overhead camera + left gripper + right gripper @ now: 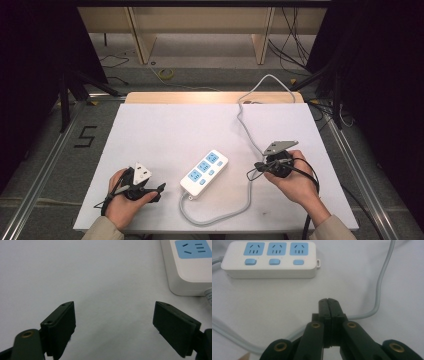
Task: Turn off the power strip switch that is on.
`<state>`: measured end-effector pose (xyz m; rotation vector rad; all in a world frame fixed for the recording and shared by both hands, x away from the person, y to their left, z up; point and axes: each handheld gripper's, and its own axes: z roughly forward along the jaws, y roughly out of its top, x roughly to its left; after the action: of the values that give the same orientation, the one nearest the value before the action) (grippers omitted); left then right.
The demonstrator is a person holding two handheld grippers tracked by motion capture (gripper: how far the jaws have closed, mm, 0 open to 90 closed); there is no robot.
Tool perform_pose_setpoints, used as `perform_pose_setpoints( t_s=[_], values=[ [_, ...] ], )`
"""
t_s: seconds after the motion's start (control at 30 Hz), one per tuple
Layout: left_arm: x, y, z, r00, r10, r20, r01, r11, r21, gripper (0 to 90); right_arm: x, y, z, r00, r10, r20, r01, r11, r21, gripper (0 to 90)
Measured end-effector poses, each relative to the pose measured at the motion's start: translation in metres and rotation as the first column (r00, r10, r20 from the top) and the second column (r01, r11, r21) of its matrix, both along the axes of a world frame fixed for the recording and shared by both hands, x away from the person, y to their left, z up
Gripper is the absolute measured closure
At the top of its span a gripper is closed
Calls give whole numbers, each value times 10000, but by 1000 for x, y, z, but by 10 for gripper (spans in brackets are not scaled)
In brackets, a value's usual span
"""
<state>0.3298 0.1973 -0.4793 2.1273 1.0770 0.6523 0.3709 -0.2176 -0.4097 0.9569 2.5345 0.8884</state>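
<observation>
Your left hand-held gripper [161, 189] rests low on the white worktop [165, 130] with its jaws wide apart and nothing between them, just left of the power strip [204, 173]. Your right hand-held gripper [249, 174] has its jaws pressed together on nothing, pointing at the strip from the right. The strip lies mid-worktop between them, its grey cord [245, 125] looping round past the right one.
</observation>
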Motion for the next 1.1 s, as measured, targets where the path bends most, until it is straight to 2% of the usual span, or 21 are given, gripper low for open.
perform_pose_setpoints(
  t_s=[1.1],
  values=[
    [0,0,1,10000,-13,41,13,10000,19,180,9,12,2,9995,230,-236,-234,9996,-172,900]
  ],
)
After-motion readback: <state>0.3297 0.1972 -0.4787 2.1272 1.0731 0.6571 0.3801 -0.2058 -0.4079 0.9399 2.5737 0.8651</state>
